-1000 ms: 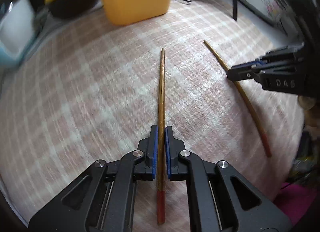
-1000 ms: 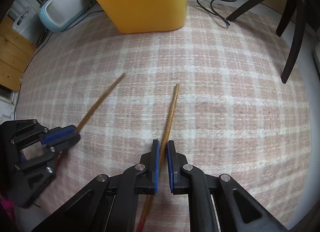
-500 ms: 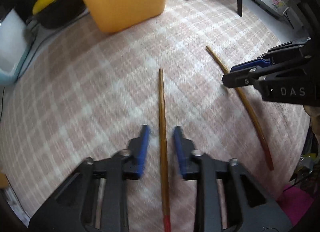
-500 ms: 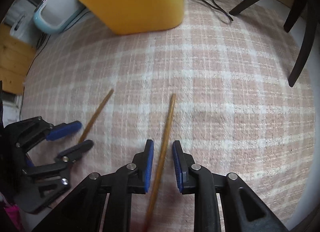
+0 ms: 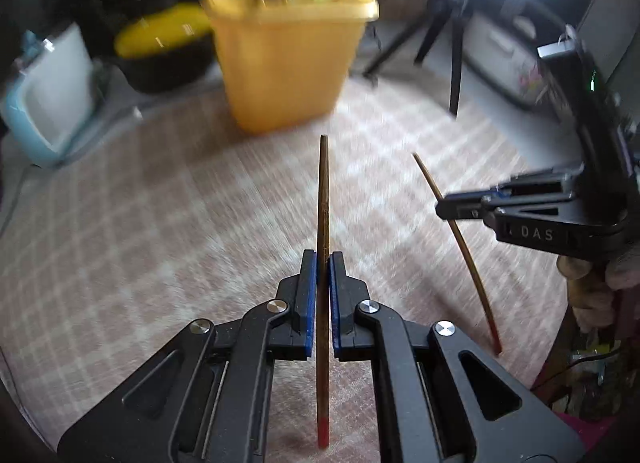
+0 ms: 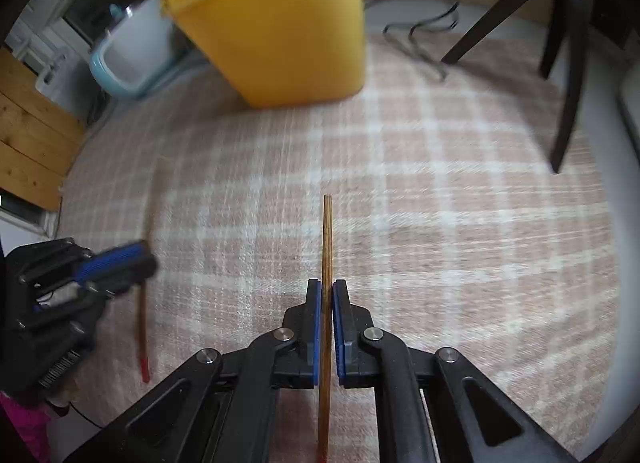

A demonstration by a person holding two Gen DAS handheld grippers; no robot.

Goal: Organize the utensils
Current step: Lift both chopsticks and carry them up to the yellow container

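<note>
Wooden chopsticks are clamped lengthwise, one in each gripper: left (image 5: 323, 263), right (image 6: 327, 291).

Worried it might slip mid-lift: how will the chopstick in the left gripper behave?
The chopstick looks stiff: it runs straight past the left gripper without sagging. Thin and wooden, so probably light. Pinched near mid-length by narrow pads, it might pivot if bumped.

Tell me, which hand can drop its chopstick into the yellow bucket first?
Probably the left. Both grippers are shut on a chopstick, but the left gripper holds its chopstick with the tip nearly at the yellow bucket. The right gripper and its chopstick look farther back.
</note>
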